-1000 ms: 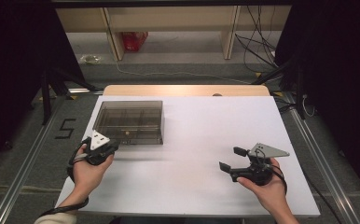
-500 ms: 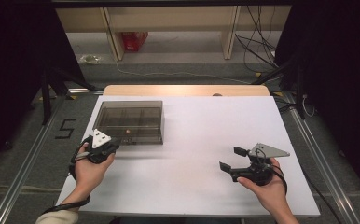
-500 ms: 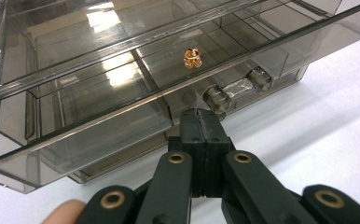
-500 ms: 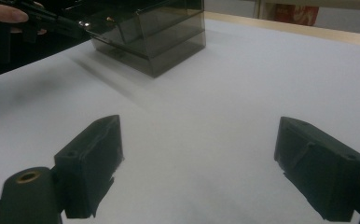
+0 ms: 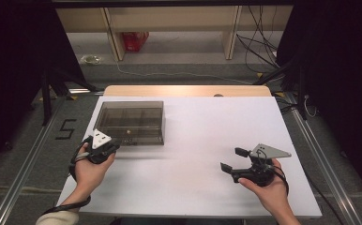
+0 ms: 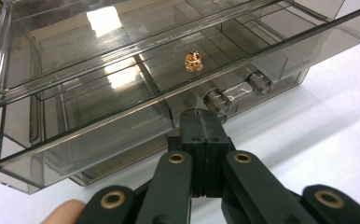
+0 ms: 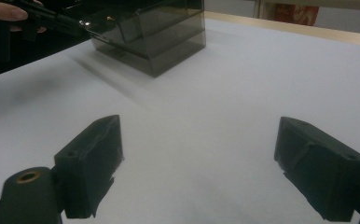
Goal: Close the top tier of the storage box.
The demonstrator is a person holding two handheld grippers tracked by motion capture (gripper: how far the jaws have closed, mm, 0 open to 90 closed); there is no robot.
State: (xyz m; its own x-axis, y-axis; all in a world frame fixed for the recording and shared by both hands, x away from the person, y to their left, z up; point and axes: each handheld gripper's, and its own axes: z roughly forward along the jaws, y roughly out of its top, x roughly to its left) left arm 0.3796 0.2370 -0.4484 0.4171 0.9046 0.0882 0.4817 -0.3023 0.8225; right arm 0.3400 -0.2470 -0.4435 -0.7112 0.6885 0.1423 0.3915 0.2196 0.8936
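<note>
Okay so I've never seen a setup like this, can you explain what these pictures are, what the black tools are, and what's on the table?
A person sits at a white table and holds a hand-operated two-jaw tool in each hand. One picture comes from a fixed camera above, looking down; the other two come from small cameras riding on each tool, looking along its black jaws.

The left gripper has its jaws shut together, with nothing between them, right in front of a smoky clear plastic drawer box, close to the drawer's clear handle. Inside the box lies a small golden object; I cannot tell what it is.

The right gripper has its jaws wide open above bare table, holding nothing, well away from the box.
</note>
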